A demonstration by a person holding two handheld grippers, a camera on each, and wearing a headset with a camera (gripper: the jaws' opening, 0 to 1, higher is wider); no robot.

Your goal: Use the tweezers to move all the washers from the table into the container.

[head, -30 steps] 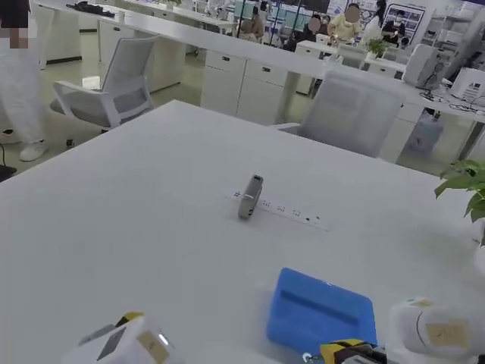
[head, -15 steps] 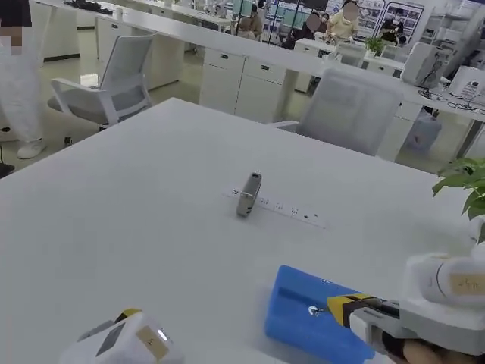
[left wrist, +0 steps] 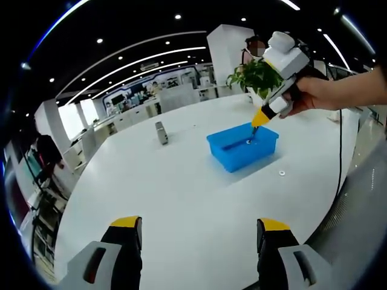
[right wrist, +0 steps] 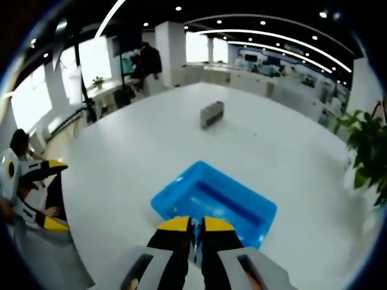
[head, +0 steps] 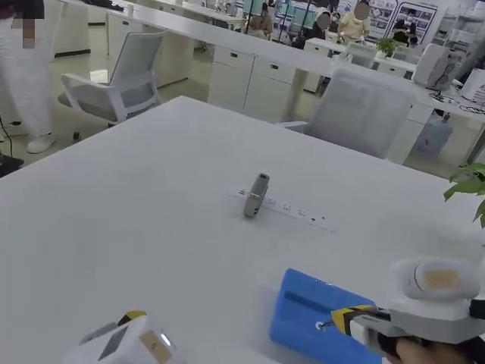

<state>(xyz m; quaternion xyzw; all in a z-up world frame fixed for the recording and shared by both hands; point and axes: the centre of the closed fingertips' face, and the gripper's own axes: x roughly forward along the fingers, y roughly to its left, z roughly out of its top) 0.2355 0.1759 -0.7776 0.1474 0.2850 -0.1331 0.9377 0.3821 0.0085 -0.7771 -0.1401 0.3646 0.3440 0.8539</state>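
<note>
Over the blue container (head: 303, 303), the right gripper (right wrist: 195, 222) is nearly closed on the thin tweezers (left wrist: 254, 131).
One tiny washer (left wrist: 282, 173) lies on the table (left wrist: 181, 181) just beside it. It looks light, hard and slippery, so pinch its rim. The left gripper (left wrist: 199, 225) gapes wide, holding nothing.

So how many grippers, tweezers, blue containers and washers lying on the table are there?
Grippers: 2 (left gripper, right gripper)
Tweezers: 1
Blue container: 1
Washer on the table: 1
Total: 5
</note>
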